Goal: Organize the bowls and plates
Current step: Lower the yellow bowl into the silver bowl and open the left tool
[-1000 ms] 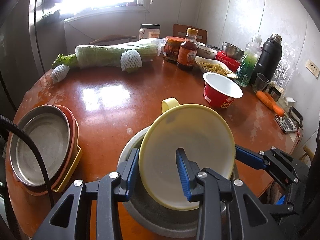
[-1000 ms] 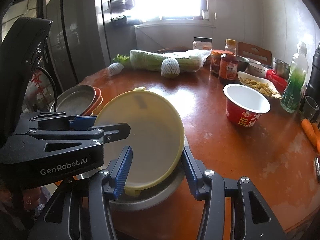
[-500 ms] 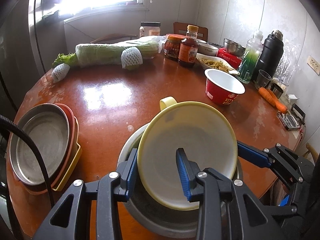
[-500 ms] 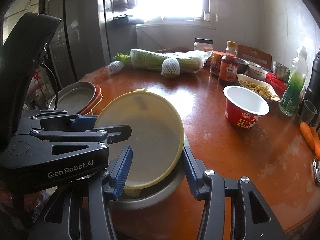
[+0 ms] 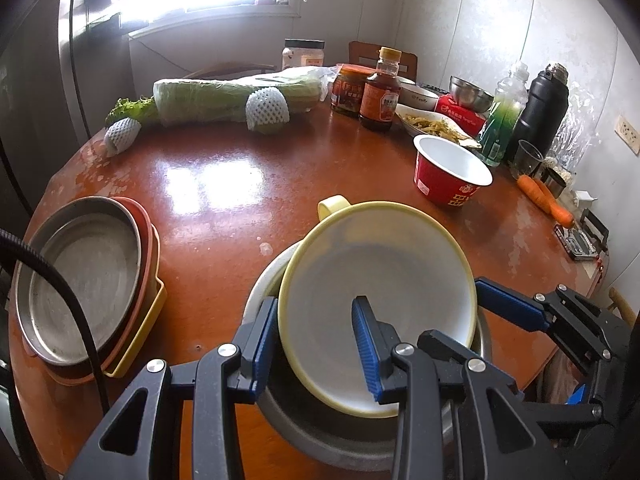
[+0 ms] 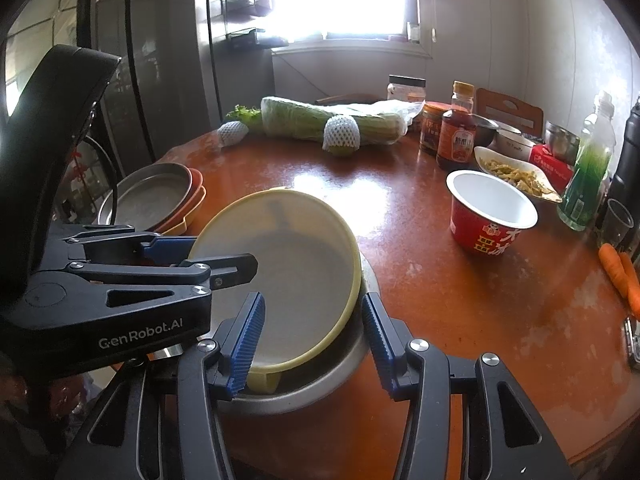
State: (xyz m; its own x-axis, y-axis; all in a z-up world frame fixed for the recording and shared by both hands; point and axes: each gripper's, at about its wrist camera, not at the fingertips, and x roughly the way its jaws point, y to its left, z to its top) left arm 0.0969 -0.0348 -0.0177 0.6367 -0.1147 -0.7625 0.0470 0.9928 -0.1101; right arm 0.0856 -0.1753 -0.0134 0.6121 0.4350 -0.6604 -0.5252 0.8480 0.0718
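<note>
A yellow bowl (image 5: 384, 276) with a handle lies tilted inside a metal basin (image 5: 320, 432) at the table's near edge. My left gripper (image 5: 316, 344) is open, one finger outside the bowl's rim and one inside it. My right gripper (image 6: 312, 332) is open, its fingers either side of the bowl's (image 6: 288, 264) near rim over the basin (image 6: 312, 392). A stack of plates (image 5: 88, 276), metal on top of red and yellow ones, sits at the left; it also shows in the right wrist view (image 6: 156, 200).
A red paper cup (image 5: 452, 172) stands right of centre. Bottles, jars, a dish of food, a black flask (image 5: 540, 108) and carrots (image 5: 544, 200) line the far right. A wrapped cabbage (image 5: 236, 96) lies at the back.
The yellow bowl has tipped lower and settled deeper into the metal basin. Both grippers have stayed around its rim.
</note>
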